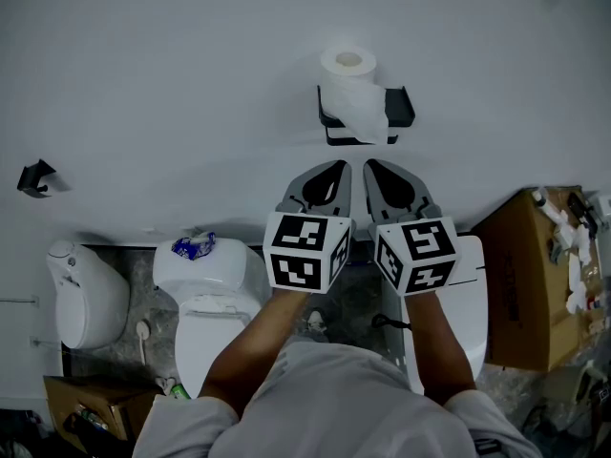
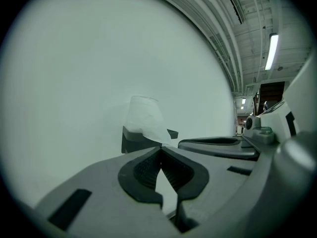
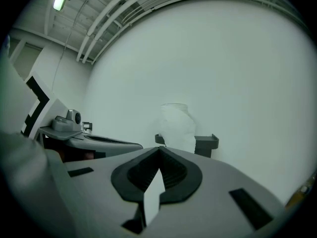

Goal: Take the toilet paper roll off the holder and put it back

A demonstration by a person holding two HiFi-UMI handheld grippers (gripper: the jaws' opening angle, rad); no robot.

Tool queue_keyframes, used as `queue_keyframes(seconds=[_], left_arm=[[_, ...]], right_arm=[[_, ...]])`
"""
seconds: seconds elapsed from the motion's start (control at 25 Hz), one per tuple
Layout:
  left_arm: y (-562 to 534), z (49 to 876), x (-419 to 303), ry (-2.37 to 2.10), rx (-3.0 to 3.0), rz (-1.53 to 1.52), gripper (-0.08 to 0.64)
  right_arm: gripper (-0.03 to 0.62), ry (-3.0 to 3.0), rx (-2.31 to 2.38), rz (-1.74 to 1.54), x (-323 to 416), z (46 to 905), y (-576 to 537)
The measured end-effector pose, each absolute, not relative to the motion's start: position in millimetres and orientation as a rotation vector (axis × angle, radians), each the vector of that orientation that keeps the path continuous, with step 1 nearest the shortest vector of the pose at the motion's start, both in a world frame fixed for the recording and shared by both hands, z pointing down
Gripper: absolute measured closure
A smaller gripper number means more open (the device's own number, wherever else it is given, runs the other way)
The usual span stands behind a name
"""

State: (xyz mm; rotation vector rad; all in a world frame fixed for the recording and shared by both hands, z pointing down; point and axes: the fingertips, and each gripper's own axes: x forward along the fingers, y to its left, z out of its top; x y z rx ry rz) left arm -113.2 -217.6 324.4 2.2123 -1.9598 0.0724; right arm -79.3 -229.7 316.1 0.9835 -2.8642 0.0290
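A white toilet paper roll (image 1: pixel 347 82) stands on end on a black wall holder (image 1: pixel 399 106), with a loose sheet hanging over the holder's front. In the head view my left gripper (image 1: pixel 340 166) and right gripper (image 1: pixel 372 166) sit side by side just below the holder, apart from it. Both are shut, with nothing between the jaws. The left gripper view shows the roll (image 2: pixel 145 119) and holder (image 2: pixel 132 140) ahead of the closed left gripper (image 2: pixel 161 148). From the right gripper (image 3: pixel 159 148), the roll (image 3: pixel 178 124) and holder (image 3: pixel 206 143) lie ahead, slightly right.
A white wall fills the upper part of the head view, with a small black hook (image 1: pixel 36 177) at the left. Below stand a toilet (image 1: pixel 206 294) with a blue packet (image 1: pixel 194 246) on its tank, another white fixture (image 1: pixel 86 296), and a cardboard box (image 1: pixel 525 275) at the right.
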Motion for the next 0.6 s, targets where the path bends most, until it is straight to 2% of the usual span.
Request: queue_keyframes(seconds=[0.6], left_arm=[[-218.4, 324.9, -107.3, -1.950, 2.224, 0.083, 0.555]], right_arm=[[0.591, -2.875, 0.964, 0.026, -76.7, 315.7, -227.8]])
